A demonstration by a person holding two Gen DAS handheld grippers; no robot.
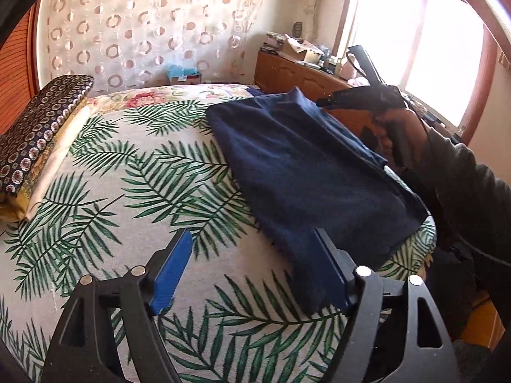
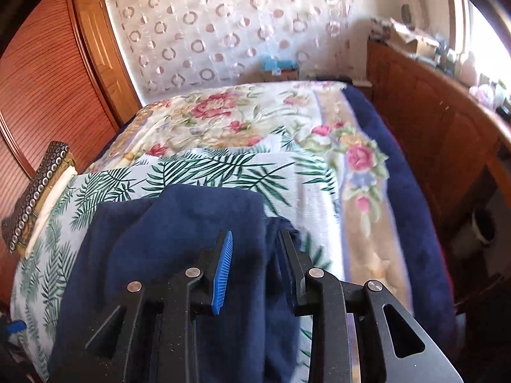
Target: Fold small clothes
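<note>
A navy blue garment [image 1: 306, 172] lies partly folded on the palm-leaf bedspread [image 1: 134, 191]. My left gripper [image 1: 252, 239] is open just above the spread at the garment's near left corner; its right finger [image 1: 329, 268] touches the cloth edge. My right gripper [image 1: 322, 103] hovers at the garment's far right corner, held by a hand. In the right wrist view the right gripper [image 2: 255, 239] is open above the garment [image 2: 179, 249], with nothing between the jaws.
A patterned dark pillow [image 1: 38, 127] sits at the bed's left edge. A wooden cabinet [image 1: 297, 76] with clutter stands right of the bed under a bright window. A wooden wardrobe [image 2: 41, 89] stands on the left. A floral quilt [image 2: 239, 115] covers the far bed.
</note>
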